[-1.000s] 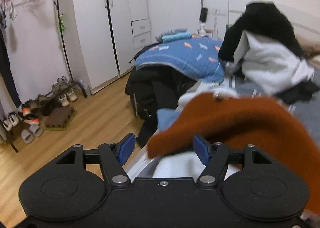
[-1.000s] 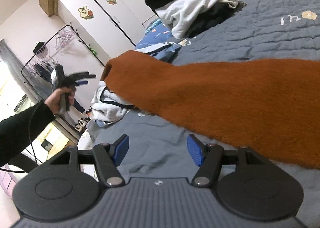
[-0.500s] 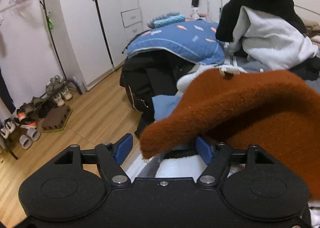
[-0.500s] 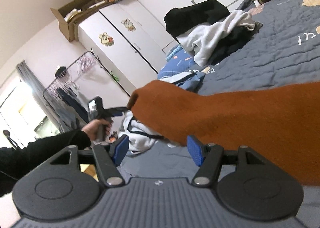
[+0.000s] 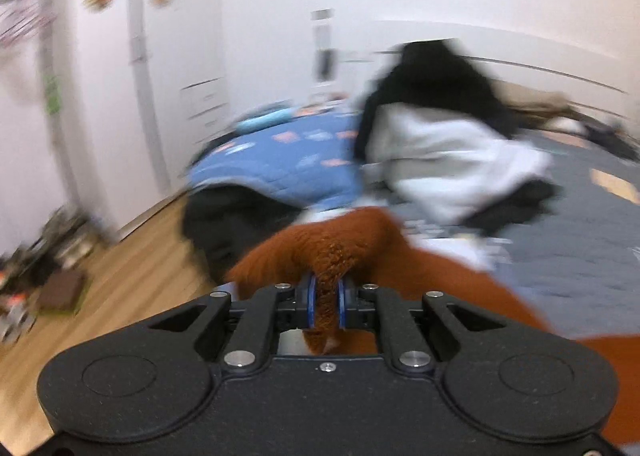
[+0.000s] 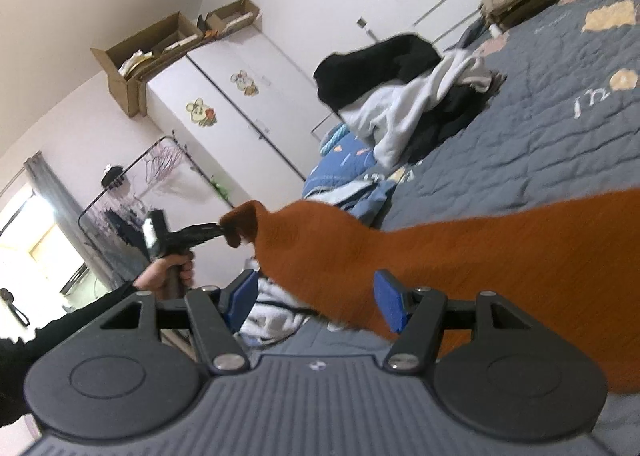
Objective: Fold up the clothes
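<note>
Left hand-held gripper (image 5: 325, 302) closing on rust garment's (image 5: 340, 244) corner; right hand-held gripper (image 6: 316, 298), lower centre, gapes empty. Lift evenly, keeping cloth taut.

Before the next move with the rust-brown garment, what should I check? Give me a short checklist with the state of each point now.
1. Left gripper has the rust-brown garment: ok, jaws closing, cloth pinched between the pads.
2. Pinch is at a corner or end: ok, the right wrist view shows the tip held.
3. Right gripper holds the garment: not ok, jaws open, cloth only lies across them.
4. Garment free of the black and white clothes pile: ok, apart.
5. Grey quilt has bare room for folding: ok.
6. Garment flat, no twist: cannot tell.
</note>
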`<state>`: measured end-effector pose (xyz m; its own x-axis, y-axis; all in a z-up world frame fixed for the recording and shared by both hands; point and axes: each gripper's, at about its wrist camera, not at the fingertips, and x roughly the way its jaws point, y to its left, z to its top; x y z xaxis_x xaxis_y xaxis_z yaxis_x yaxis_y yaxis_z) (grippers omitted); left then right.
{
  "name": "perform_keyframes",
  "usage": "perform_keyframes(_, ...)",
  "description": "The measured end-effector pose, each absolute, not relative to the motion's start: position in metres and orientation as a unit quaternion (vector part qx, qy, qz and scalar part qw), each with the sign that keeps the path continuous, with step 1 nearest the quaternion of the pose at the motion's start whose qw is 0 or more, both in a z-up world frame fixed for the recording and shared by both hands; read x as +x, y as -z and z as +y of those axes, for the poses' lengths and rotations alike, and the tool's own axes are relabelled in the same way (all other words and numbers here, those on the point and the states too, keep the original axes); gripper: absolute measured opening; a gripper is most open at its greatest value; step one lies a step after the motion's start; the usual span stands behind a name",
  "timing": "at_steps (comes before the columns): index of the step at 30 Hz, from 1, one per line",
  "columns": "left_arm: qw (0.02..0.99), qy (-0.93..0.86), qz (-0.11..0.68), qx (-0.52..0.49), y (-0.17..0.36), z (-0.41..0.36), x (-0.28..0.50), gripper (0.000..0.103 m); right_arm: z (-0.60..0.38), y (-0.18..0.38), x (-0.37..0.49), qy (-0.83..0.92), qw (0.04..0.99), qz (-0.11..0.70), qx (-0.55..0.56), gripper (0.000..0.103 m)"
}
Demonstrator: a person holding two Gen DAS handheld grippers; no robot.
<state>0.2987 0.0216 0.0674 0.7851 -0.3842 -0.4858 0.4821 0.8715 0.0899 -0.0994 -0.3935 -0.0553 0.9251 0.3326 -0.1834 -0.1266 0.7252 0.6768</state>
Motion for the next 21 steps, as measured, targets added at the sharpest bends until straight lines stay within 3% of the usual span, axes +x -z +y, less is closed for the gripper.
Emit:
perform_keyframes(7, 0.880, 0.376, 0.251, 0.143, -0.066, -0.101, 0.191, 0.011, -0.422, 0.034, -0.123, -0.077, 0.928, 0.123, 0.344, 0.064)
perform_keyframes(14, 0.812, 0.443, 0.357, 0.126, 0.021, -0.221, 0.098, 0.012, -0.453, 0.022, -0.142, -0.028, 0.931, 0.100, 0.349, 0.064)
perform_keyframes(17, 0.795, 0.442, 0.402, 0.103, 0.053, -0.244, 0.066, 0.023, -0.461, 0.022, -0.143, -0.013, 0.933, 0.103, 0.346, 0.064)
perform_keyframes(19, 0.789, 0.456, 0.407, 0.068, 0.064, -0.241, 0.052, 0.038, -0.465, 0.023, -0.142, -0.002, 0.933, 0.113, 0.342, 0.064)
perform_keyframes(21, 0.788, 0.465, 0.402, 0.043, 0.070, -0.237, 0.040, 0.041, -0.468, 0.026, -0.139, 0.003, 0.931, 0.126, 0.341, 0.064)
